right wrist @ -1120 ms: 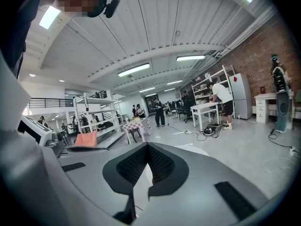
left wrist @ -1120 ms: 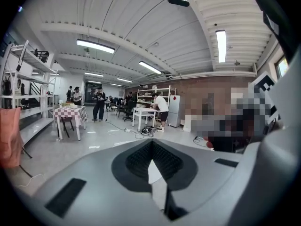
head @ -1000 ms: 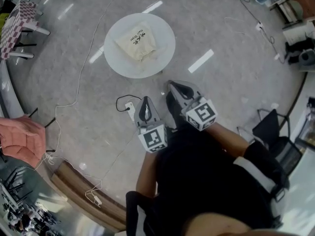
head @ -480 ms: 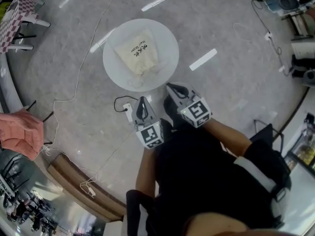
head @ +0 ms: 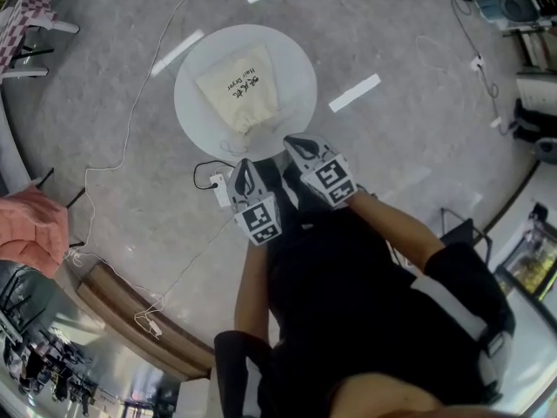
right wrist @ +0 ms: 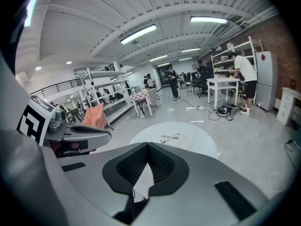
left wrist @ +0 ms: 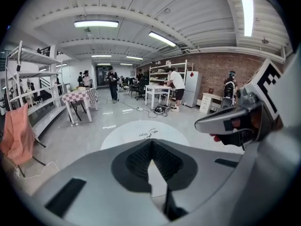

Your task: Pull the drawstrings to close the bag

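Both grippers have closed in on the round white table [head: 296, 59] over the last second, moving from well short of it to its near rim. From my head camera, my left gripper [head: 244, 165] points at that rim just beside my right gripper [head: 292, 143], whose tips overlap the table's edge. Ahead of both, the cream cloth drawstring bag [head: 237, 85] with black lettering lies flat on the table top, its gathered mouth turned toward the grippers. Neither gripper touches it. A thin white cable [head: 130, 159] trails over the grey polished floor [head: 409, 146] to the left of my left gripper, and a salmon-pink cloth [head: 30, 233] hangs farther left.

Left gripper view: my left gripper [left wrist: 150, 146] has its jaws pressed together with nothing between them. The table [left wrist: 117, 135] lies straight ahead past the tips, and the bag [left wrist: 148, 133] shows only as a flat shape with lettering. My right gripper [left wrist: 207, 123] juts in from the right.

Right gripper view: my right gripper [right wrist: 148, 147] likewise has its jaws together and empty. The table [right wrist: 197, 142] and the bag [right wrist: 169, 138] lie just ahead. My left gripper [right wrist: 101, 135] sits at the left, with the pink cloth [right wrist: 94, 117] beyond it.
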`<state>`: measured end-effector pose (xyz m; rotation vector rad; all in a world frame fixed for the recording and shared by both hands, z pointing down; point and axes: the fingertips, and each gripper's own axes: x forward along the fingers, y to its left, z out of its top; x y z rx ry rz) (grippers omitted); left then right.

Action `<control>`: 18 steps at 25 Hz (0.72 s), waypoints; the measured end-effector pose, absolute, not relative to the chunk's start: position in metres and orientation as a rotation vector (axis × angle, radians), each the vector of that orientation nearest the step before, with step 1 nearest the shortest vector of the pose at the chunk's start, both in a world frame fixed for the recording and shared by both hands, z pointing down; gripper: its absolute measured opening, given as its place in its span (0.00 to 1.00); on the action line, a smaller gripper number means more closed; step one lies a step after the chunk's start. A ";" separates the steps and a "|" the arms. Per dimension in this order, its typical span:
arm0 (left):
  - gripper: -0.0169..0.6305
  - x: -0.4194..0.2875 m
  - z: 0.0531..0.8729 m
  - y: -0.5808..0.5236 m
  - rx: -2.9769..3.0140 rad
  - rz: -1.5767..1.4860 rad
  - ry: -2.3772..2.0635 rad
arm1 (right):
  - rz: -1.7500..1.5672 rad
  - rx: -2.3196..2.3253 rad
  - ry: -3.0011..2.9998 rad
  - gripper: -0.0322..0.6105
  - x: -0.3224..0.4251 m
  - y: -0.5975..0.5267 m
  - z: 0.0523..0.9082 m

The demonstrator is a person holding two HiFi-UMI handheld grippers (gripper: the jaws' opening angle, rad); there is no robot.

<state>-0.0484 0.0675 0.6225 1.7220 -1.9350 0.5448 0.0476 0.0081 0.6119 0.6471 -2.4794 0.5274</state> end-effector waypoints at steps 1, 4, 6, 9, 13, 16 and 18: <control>0.02 -0.051 0.631 0.068 1.711 0.545 -1.921 | 0.524 0.629 -2.465 0.05 0.043 0.009 0.619; 0.02 -0.056 0.656 0.069 1.686 0.553 -1.852 | 0.517 0.566 -2.408 0.09 0.032 0.012 0.640; 0.07 -0.057 0.676 0.067 1.670 0.581 -1.794 | 0.506 0.540 -2.362 0.10 0.029 0.011 0.658; 0.15 -0.057 0.705 0.060 1.650 0.624 -1.725 | 0.475 0.491 -2.278 0.12 0.028 0.010 0.690; 0.21 -0.061 0.738 0.052 1.644 0.679 -1.646 | 0.439 0.396 -2.157 0.15 0.023 0.021 0.741; 0.22 -0.064 0.764 0.046 1.632 0.714 -1.590 | 0.432 0.364 -2.084 0.15 0.018 0.021 0.770; 0.22 -0.064 0.780 0.046 1.626 0.732 -1.552 | 0.419 0.355 -2.041 0.15 0.015 0.021 0.786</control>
